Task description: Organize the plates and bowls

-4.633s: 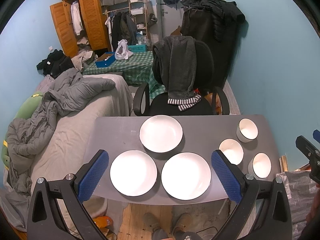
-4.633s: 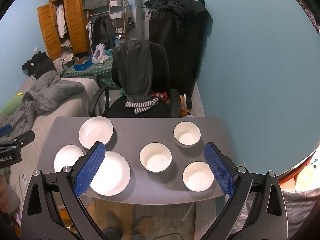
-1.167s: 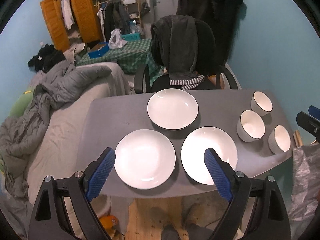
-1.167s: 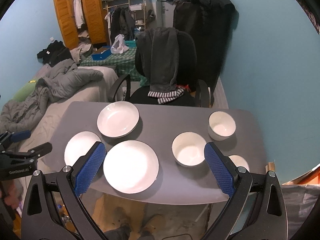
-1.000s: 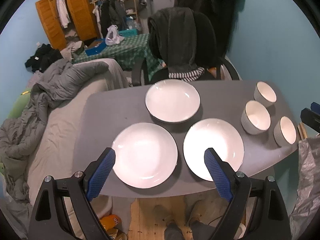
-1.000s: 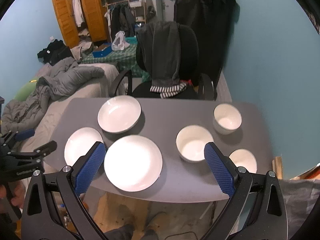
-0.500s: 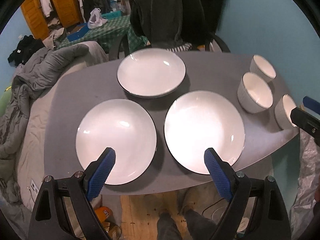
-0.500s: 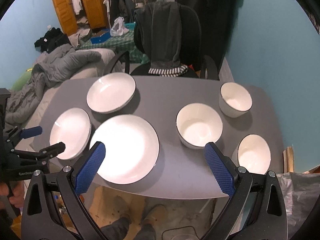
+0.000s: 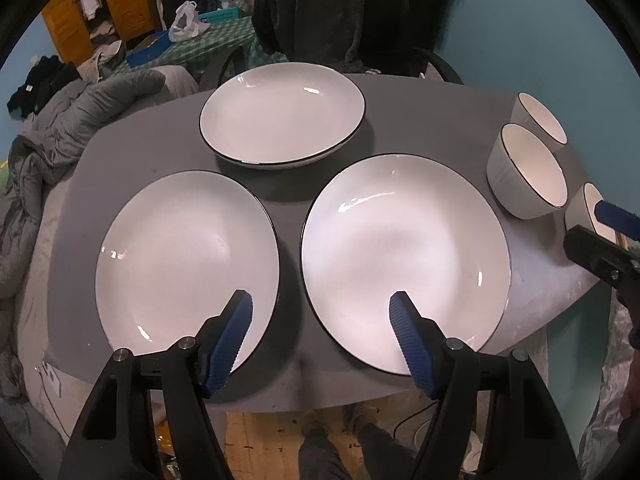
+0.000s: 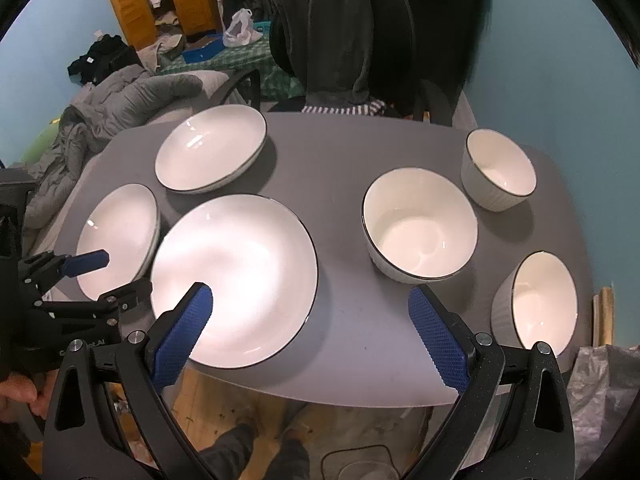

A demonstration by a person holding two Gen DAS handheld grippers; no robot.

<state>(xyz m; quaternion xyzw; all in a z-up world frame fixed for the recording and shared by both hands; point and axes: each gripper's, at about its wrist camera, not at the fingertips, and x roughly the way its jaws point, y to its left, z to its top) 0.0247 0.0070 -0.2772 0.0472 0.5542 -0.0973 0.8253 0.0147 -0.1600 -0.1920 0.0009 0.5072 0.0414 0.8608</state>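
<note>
Three white plates lie on the grey table [image 9: 132, 152]: a far plate [image 9: 280, 114], a near-left plate [image 9: 186, 256] and a near-right plate [image 9: 404, 256]. Three white bowls [image 10: 420, 224] [image 10: 498, 168] [image 10: 540, 304] stand at the right. My left gripper [image 9: 320, 312] hangs low over the gap between the two near plates. Its jaws are closing, one pad over each plate's near rim, pressing on nothing. My right gripper [image 10: 310, 320] is open over the table's front edge, between the near-right plate [image 10: 234, 276] and the nearest bowl. Each gripper also shows in the other's view: the left gripper [image 10: 128, 272], the right gripper [image 9: 592, 228].
A black office chair [image 10: 344, 40] draped with dark clothing stands behind the table. A bed with a grey duvet [image 9: 48, 148] borders the left side. A blue wall [image 10: 560, 60] is on the right. The person's feet [image 9: 340, 448] are on wooden floor below the front edge.
Both grippers have come down closer to the table, so the dishes look larger. The left jaws have narrowed. No plate or bowl has moved.
</note>
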